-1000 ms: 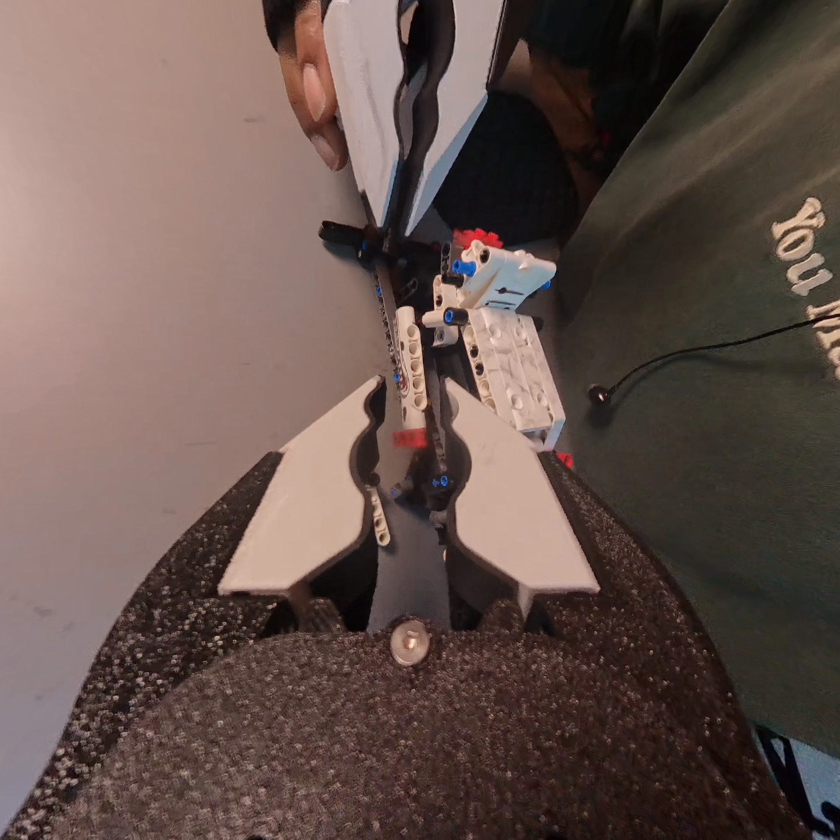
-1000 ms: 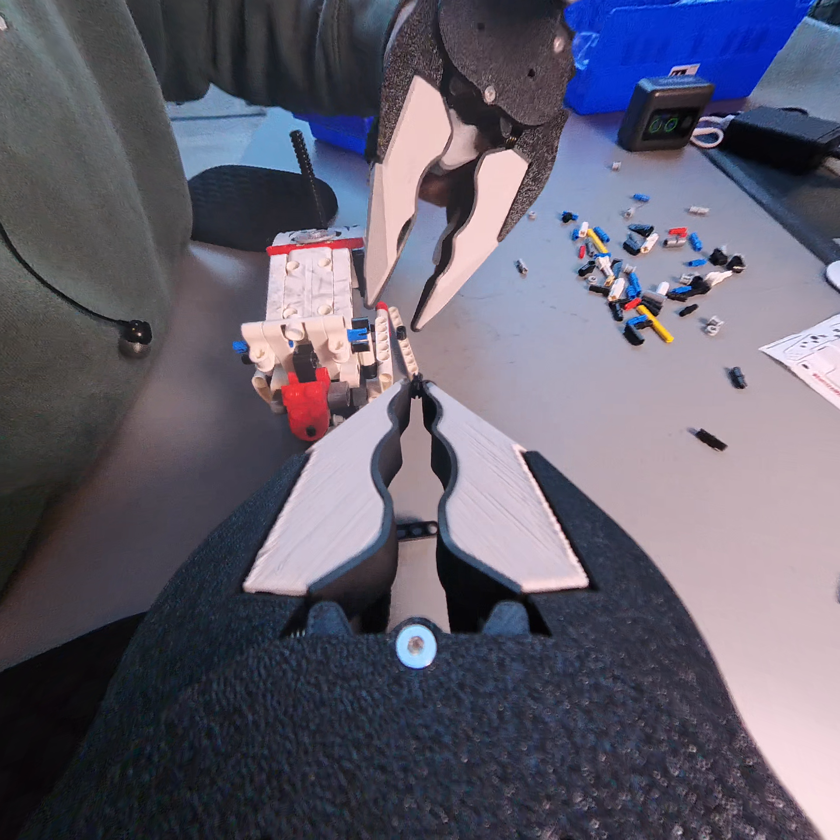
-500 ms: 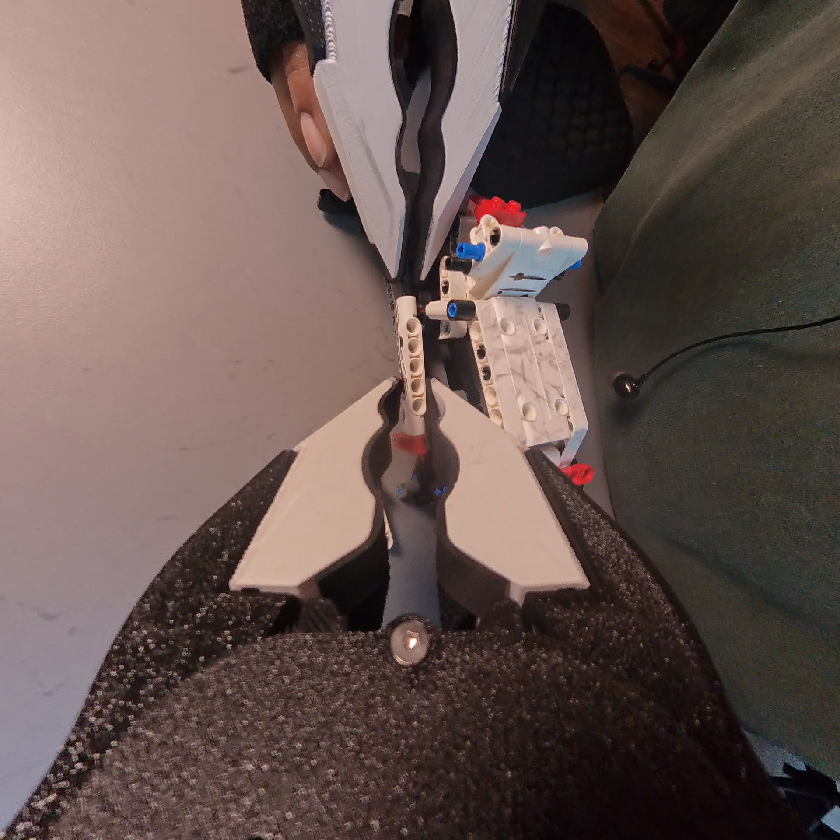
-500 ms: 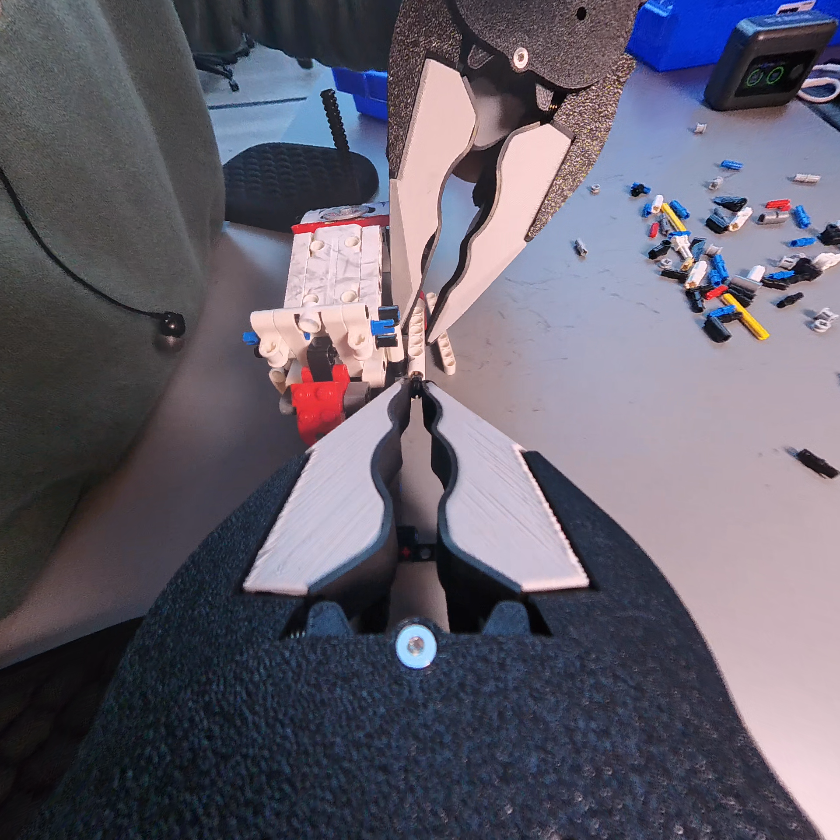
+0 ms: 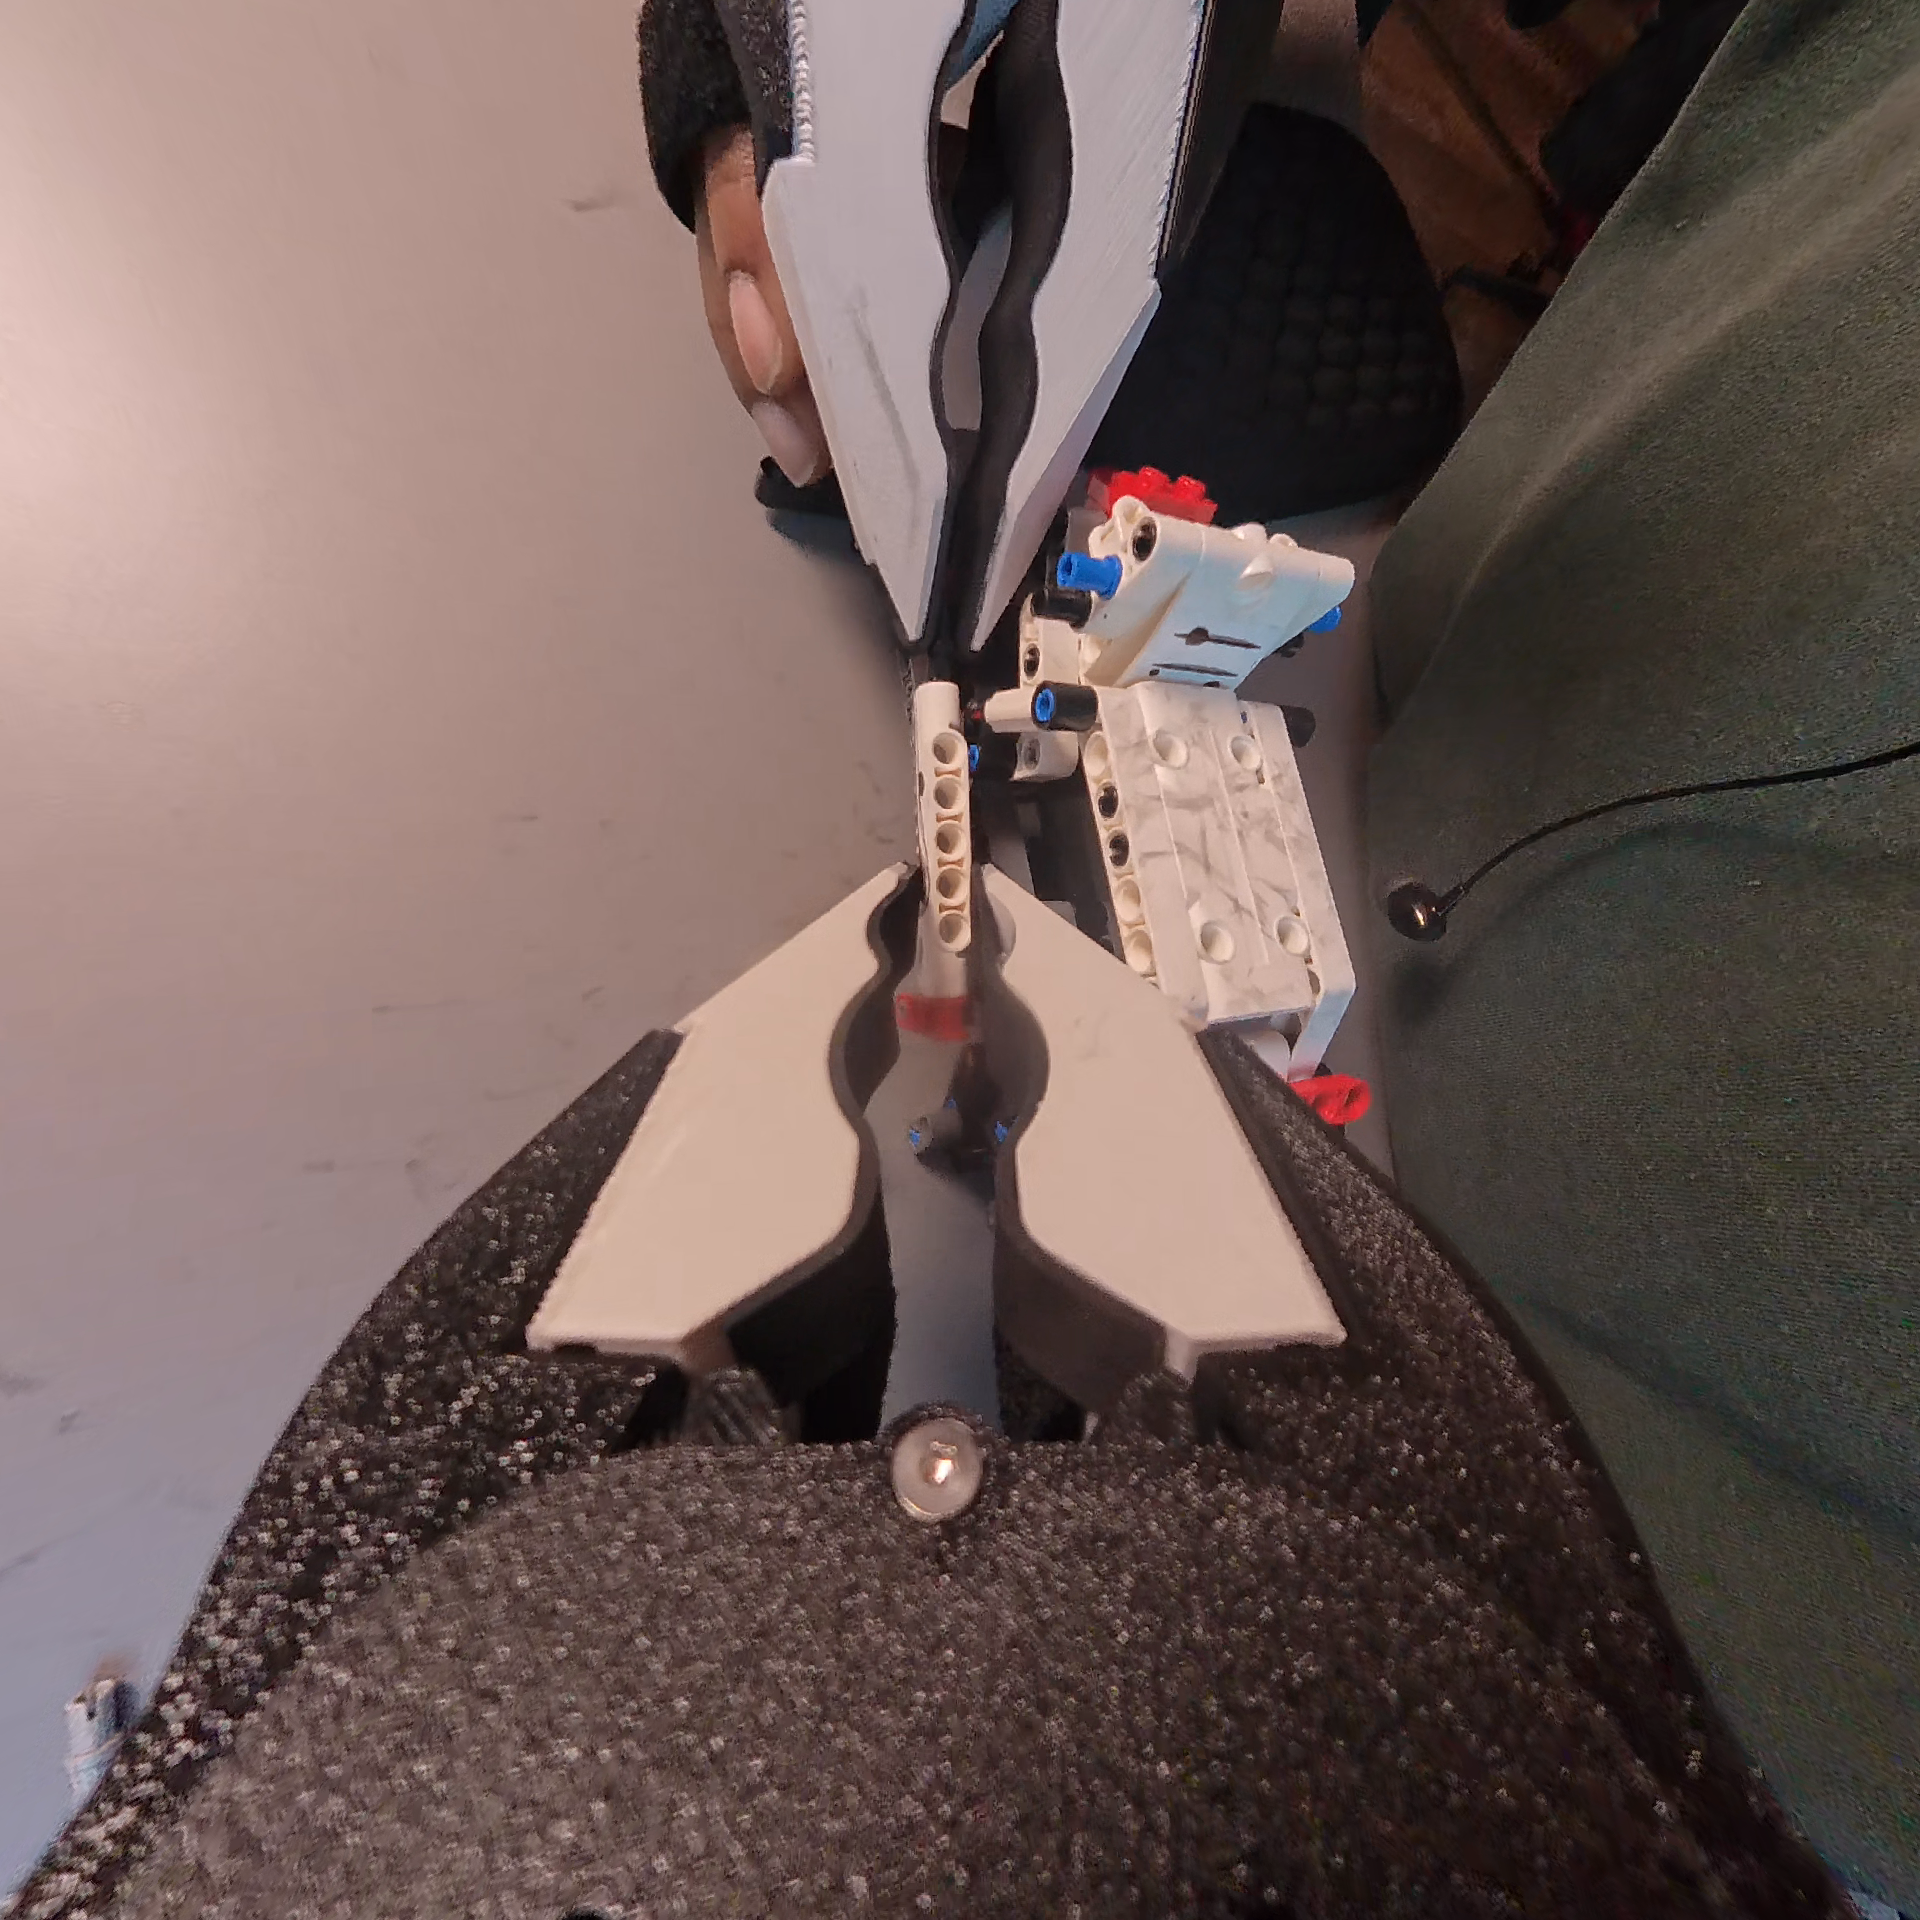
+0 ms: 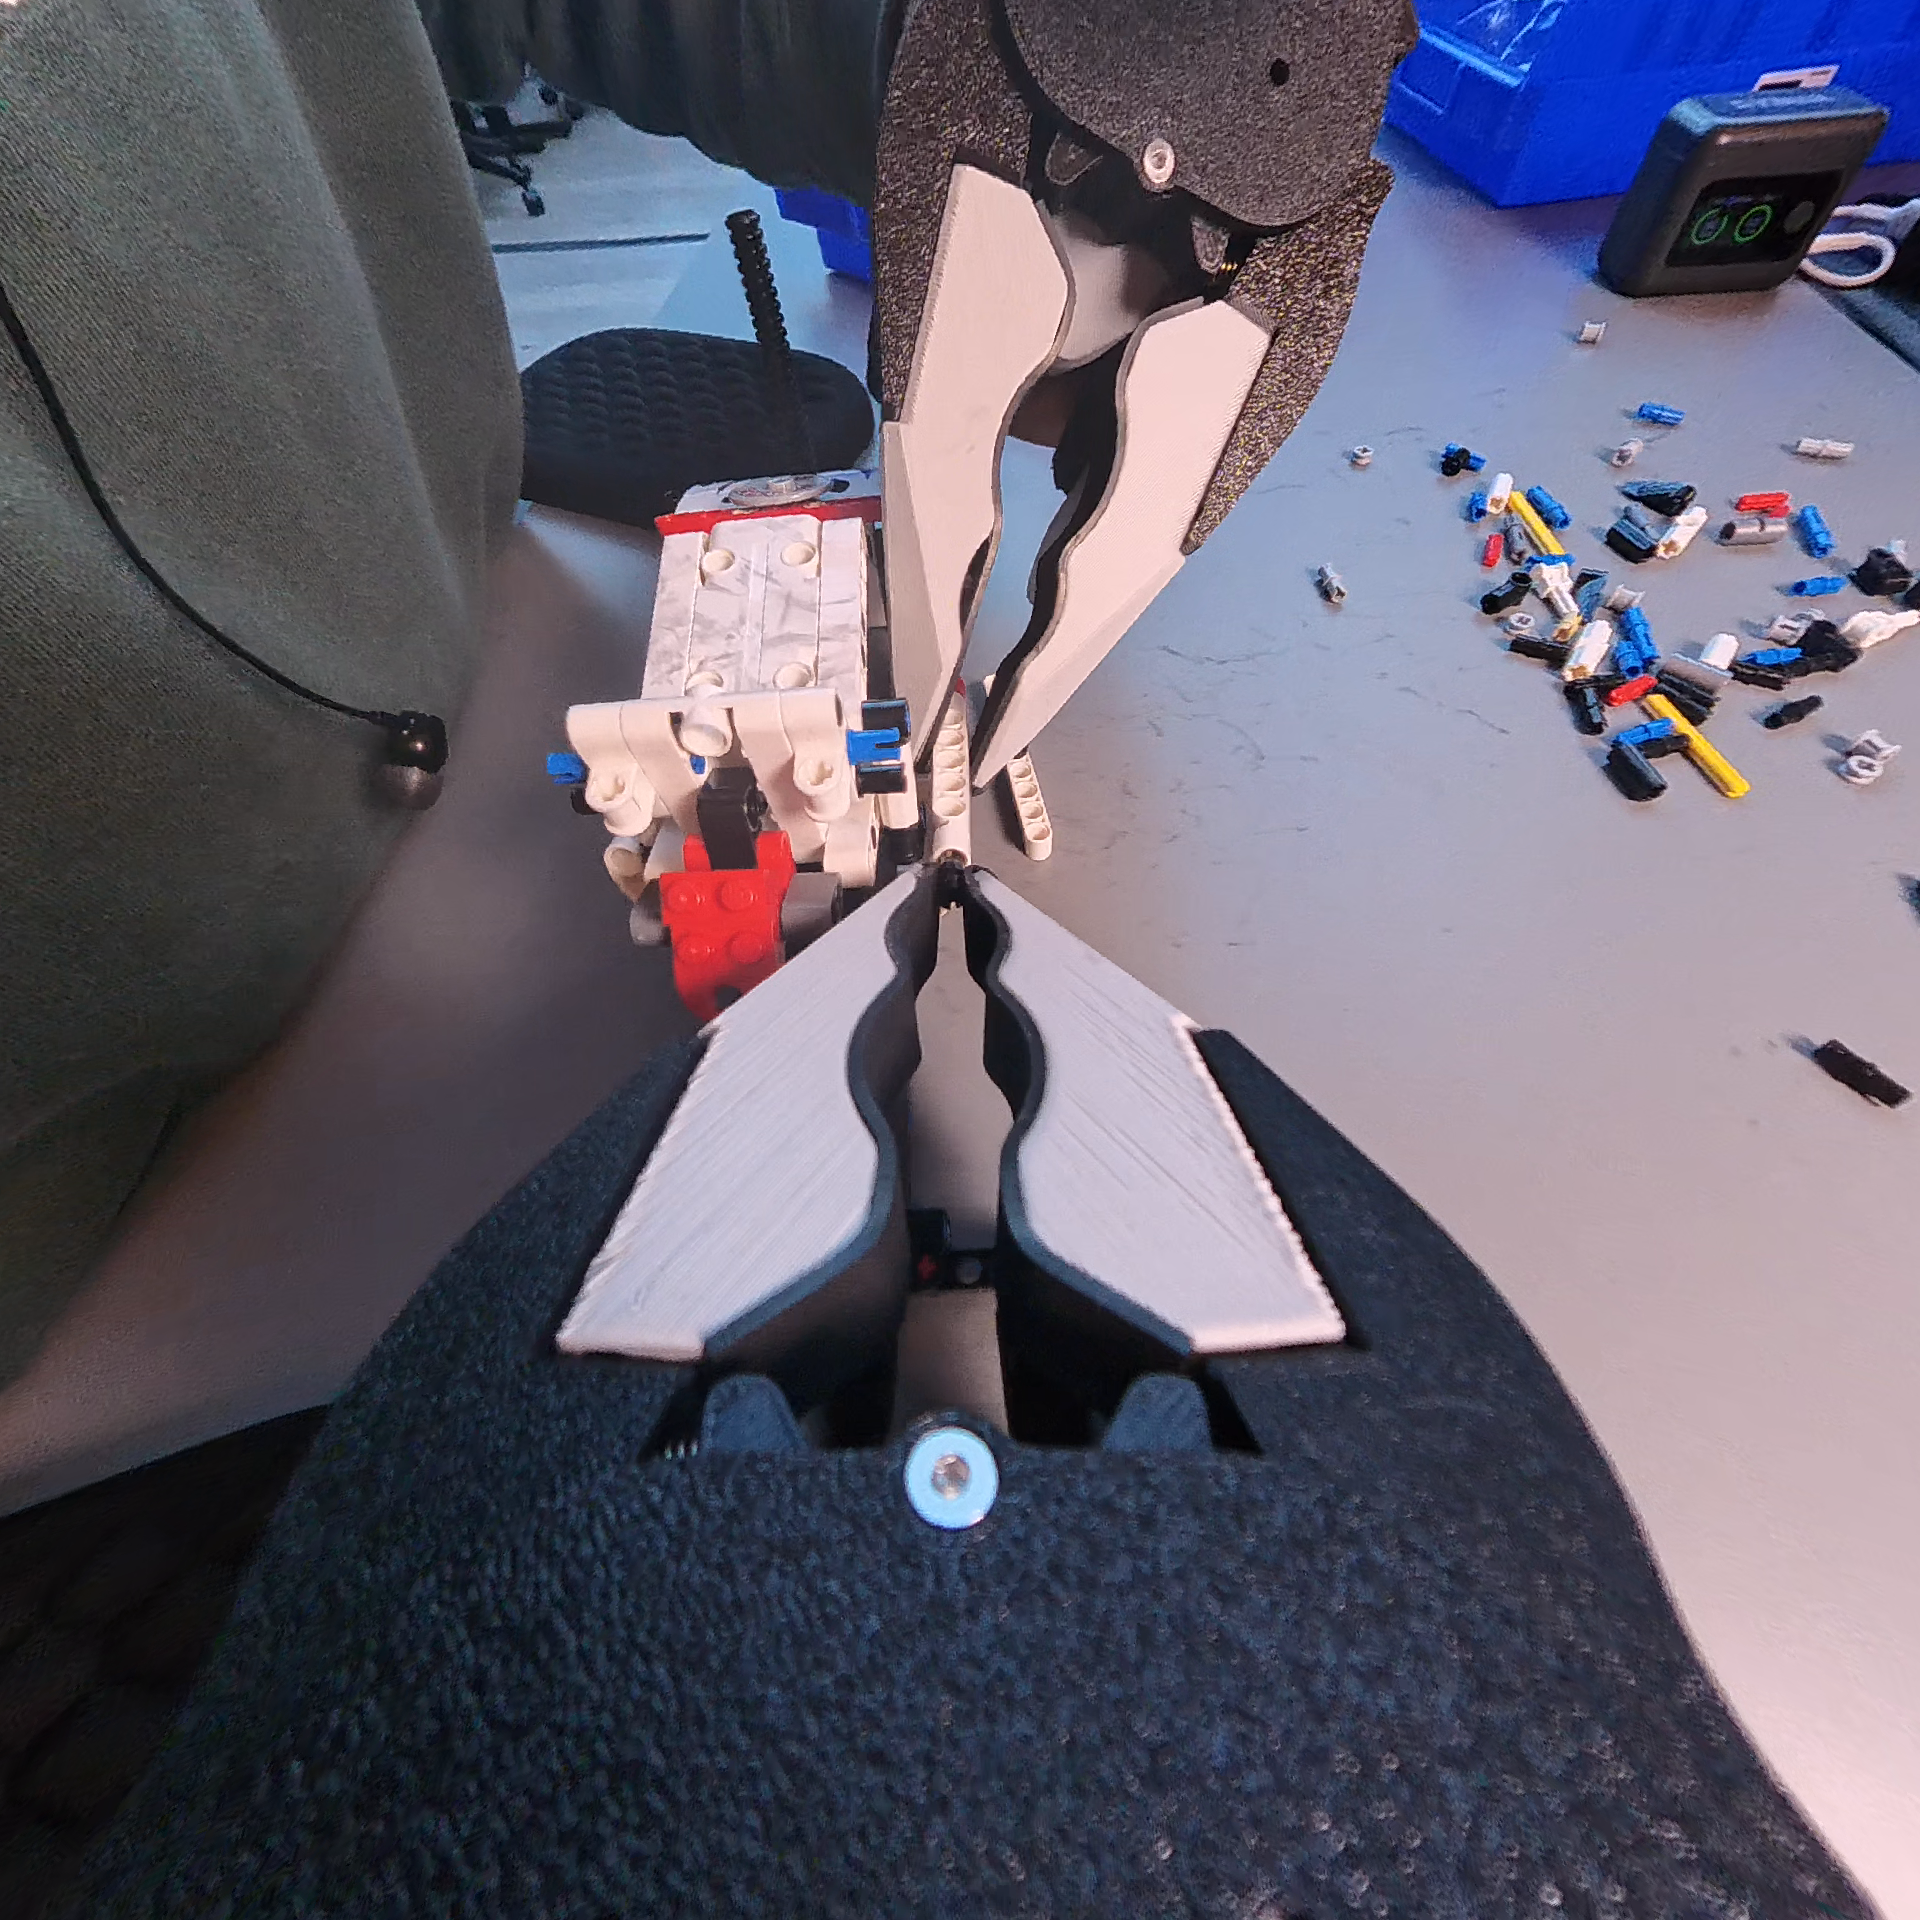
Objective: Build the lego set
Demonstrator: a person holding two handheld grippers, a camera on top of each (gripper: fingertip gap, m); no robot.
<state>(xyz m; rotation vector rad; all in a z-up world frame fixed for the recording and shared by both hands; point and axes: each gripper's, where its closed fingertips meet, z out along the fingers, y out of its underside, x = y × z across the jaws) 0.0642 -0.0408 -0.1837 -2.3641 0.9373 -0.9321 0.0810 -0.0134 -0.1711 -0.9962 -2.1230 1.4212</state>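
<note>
While the left gripper (image 5: 943, 904) stands clamped on a white perforated beam (image 5: 948, 831) at the side of the Lego vehicle (image 6: 758, 717), the right gripper (image 6: 943, 878) is pinched together on a small dark piece at its tips, touching that beam's near end. The step in hand appears to be pinning the beam. Next, a straight push along the hole seems required. The vehicle sits near the table's (image 6: 1403, 987) edge beside the person; loose parts (image 6: 1662, 623) lie well apart toward the far side.
</note>
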